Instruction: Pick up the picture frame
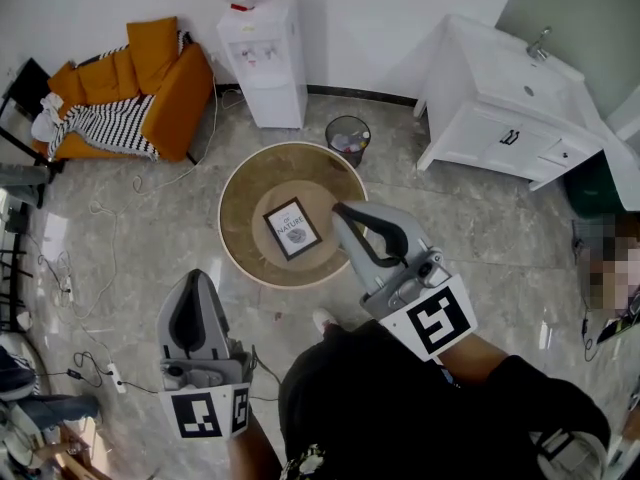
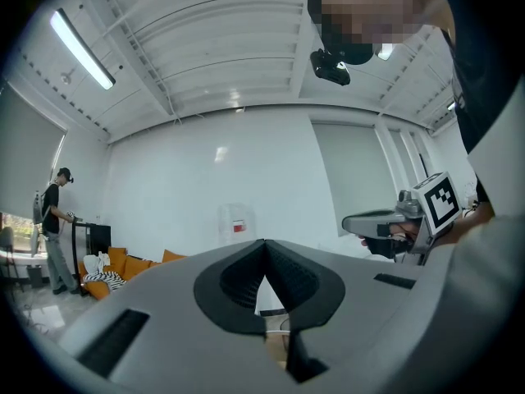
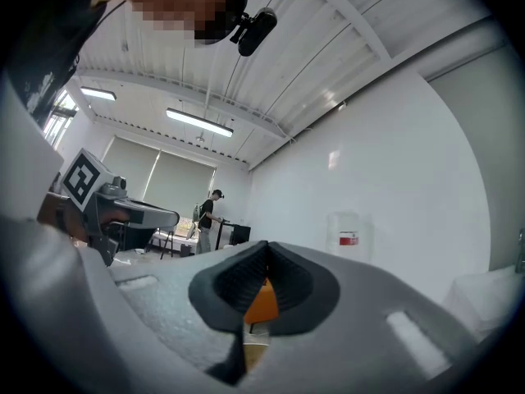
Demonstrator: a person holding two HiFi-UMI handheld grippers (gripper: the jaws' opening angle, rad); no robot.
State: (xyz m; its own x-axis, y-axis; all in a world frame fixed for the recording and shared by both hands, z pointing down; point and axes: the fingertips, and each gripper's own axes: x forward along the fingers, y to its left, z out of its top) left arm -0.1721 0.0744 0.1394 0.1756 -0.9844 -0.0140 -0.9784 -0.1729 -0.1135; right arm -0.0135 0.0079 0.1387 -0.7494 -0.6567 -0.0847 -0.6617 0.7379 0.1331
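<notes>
A black picture frame (image 1: 292, 228) with a white print lies flat on the round wooden table (image 1: 240, 208) in the head view. My right gripper (image 1: 340, 211) hovers level over the table's right side, just right of the frame, jaws shut and holding nothing. My left gripper (image 1: 195, 280) is held level over the floor, short of the table's near left rim, also shut and holding nothing. In the left gripper view the shut jaws (image 2: 264, 249) point at the white wall; the right gripper (image 2: 385, 224) shows at the right. The right gripper view shows its shut jaws (image 3: 264, 253) and the left gripper (image 3: 123, 213).
A white water dispenser (image 1: 265, 63) and a small bin (image 1: 347, 140) stand beyond the table. An orange sofa (image 1: 130, 93) is at the far left, a white vanity cabinet (image 1: 510, 108) at the far right. Cables lie on the floor (image 1: 100, 268). A person (image 2: 54, 228) stands far off.
</notes>
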